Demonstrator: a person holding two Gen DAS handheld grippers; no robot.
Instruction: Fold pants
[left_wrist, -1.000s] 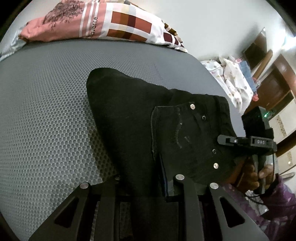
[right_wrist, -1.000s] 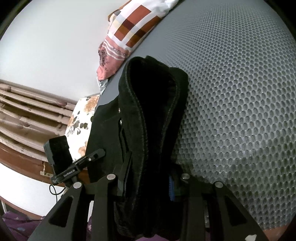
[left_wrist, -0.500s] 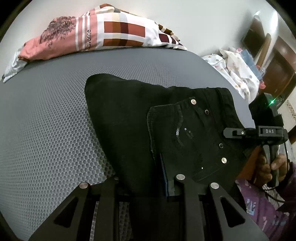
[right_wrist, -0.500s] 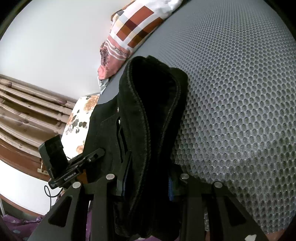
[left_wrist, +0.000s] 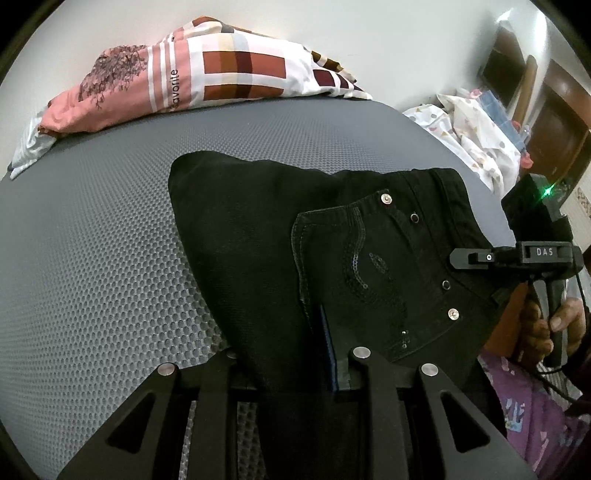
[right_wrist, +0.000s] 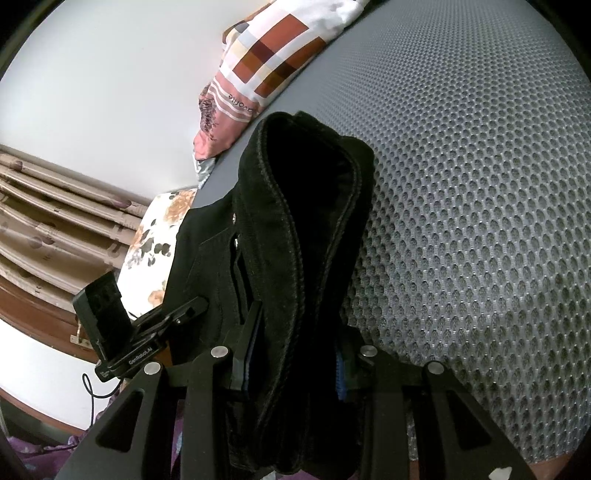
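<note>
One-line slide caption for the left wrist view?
Left tongs clamp black pants on a grey mesh mattress; right tongs grip the waistband.

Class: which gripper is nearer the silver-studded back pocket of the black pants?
Left. The left gripper clamps the pants right at the pocket; the right gripper grips the waistband edge beyond it.
</note>
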